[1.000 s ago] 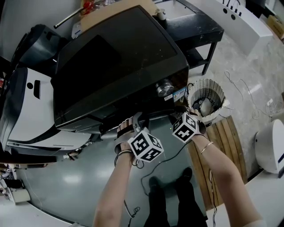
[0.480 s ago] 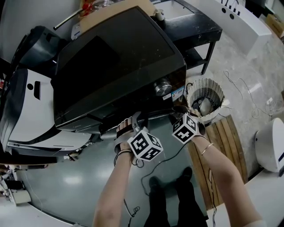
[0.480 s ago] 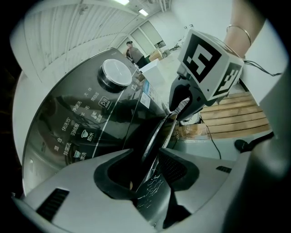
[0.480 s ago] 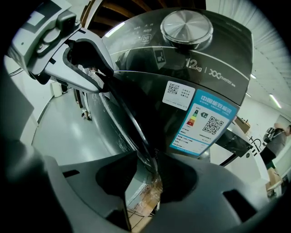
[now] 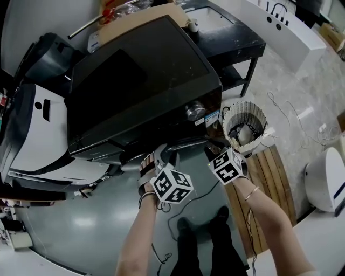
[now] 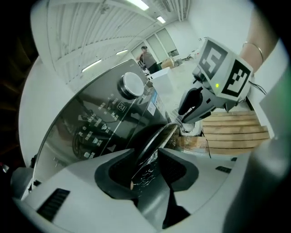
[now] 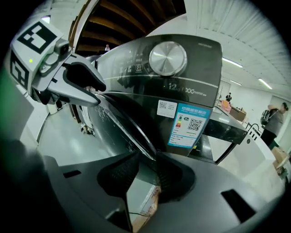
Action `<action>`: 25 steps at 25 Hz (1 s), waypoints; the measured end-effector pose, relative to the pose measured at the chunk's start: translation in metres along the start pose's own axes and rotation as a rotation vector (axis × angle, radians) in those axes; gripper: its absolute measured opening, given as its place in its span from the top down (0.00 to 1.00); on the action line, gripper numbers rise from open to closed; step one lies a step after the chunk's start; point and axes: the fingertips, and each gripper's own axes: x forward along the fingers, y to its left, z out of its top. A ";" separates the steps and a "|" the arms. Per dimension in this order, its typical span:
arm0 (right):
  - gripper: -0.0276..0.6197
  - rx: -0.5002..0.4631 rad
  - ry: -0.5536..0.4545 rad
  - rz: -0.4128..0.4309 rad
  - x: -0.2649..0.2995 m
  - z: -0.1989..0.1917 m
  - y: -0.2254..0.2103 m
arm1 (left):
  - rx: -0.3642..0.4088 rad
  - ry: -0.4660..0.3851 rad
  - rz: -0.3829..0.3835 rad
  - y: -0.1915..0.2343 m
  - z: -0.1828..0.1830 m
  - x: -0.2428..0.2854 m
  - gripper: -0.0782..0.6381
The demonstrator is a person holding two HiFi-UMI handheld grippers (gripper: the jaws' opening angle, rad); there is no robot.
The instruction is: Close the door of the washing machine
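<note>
Jaws: left gripper (image 6: 146, 164) grips door (image 6: 161, 138); right gripper (image 7: 146, 175) just closing round it.

This looks like a big open test hall or lab, not a home. The washing machine (image 5: 140, 81), whose door (image 6: 157, 139) runs between the jaws of the left gripper (image 6: 145, 157) and the right gripper (image 7: 150, 159), stands free on a shiny grey floor (image 5: 91, 226). Beyond the left jaws a ribbed white ceiling (image 6: 82, 36) carries strip lights (image 6: 137, 4), and a person (image 6: 146, 55) stands far off. Right of the right jaws sits a black metal table (image 7: 223, 129), with loose cables (image 5: 285, 108) farther right. White machine housings (image 5: 38, 135) stand well left of the left jaws.
</note>
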 end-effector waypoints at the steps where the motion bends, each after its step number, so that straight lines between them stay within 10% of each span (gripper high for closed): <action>1: 0.78 0.020 -0.011 -0.002 -0.008 0.002 0.003 | -0.012 -0.004 0.005 0.001 -0.001 -0.006 0.65; 25: 0.95 0.287 -0.304 -0.028 -0.202 0.118 0.110 | -0.516 -0.185 0.083 0.031 -0.056 -0.198 0.84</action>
